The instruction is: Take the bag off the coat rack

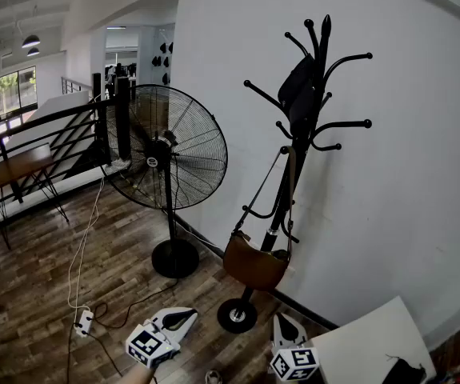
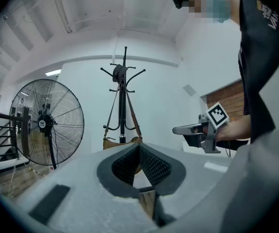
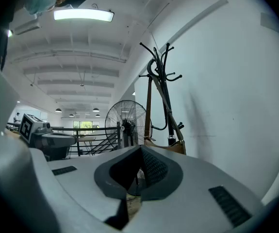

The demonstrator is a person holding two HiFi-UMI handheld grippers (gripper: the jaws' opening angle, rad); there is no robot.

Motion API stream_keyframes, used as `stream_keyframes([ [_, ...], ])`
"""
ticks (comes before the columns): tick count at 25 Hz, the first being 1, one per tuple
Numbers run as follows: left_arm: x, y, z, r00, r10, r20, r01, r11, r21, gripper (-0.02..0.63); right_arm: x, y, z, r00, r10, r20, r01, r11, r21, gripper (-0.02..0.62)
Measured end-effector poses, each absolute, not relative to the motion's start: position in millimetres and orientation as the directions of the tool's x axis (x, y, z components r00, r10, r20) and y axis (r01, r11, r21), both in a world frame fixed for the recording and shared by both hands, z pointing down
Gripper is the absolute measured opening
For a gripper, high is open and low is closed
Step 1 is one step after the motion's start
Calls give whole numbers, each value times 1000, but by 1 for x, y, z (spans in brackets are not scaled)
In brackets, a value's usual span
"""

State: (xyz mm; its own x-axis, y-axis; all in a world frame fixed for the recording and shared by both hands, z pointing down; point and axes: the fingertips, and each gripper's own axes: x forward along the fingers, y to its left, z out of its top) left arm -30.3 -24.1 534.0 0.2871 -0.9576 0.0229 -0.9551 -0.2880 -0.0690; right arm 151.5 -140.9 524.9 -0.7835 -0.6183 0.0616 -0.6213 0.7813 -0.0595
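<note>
While both tongs (image 1: 183,319) (image 1: 282,323) (shut) hover, bag (image 1: 254,264) hangs ahead.

Open wooden floor (image 1: 38,294) runs from the near side up to the coat rack (image 1: 319,62), leaving the bag (image 1: 254,266) reachable from the front. The fan (image 1: 168,146) stands just left of the rack and narrows that side. The wall (image 1: 406,174) closes the far and right sides right behind the rack. A white surface (image 1: 370,346) crowds the near right corner. Hooks (image 1: 350,124) jut out above and beside the strap (image 1: 266,186). A cable (image 1: 82,254) trails across the floor on the left.
</note>
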Motion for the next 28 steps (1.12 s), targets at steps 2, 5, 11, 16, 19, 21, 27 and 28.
stream_keyframes([
  [2,-29,-32,536,284,-958,49,-958,-285,-34,0,150,-150,526,-785,-617,60,-620,783,-61,-3],
  [5,-29,-47,536,302,-953,27,-952,-303,-53,2,145,-161,527,-791,-608,66,-612,788,-71,-3],
  [11,-33,-83,527,323,-946,-2,-946,-323,-14,82,130,-187,515,-802,-595,44,-596,803,-11,23],
  [16,-33,-116,517,327,-945,-3,-945,-327,-7,154,126,-217,497,-789,-614,15,-614,789,11,131],
  [19,-36,-137,512,316,-949,-20,-949,-315,-21,177,125,-237,490,-788,-615,3,-615,788,18,177],
  [21,-40,-153,509,307,-951,-25,-952,-306,-30,200,122,-249,487,-794,-608,-1,-608,794,19,203],
  [27,-48,-195,500,281,-959,-27,-960,-281,-10,236,113,-286,475,-795,-606,-11,-606,794,40,249],
  [28,-52,-201,500,278,-960,-25,-960,-278,-8,239,111,-292,475,-790,-613,-10,-613,789,45,250],
])
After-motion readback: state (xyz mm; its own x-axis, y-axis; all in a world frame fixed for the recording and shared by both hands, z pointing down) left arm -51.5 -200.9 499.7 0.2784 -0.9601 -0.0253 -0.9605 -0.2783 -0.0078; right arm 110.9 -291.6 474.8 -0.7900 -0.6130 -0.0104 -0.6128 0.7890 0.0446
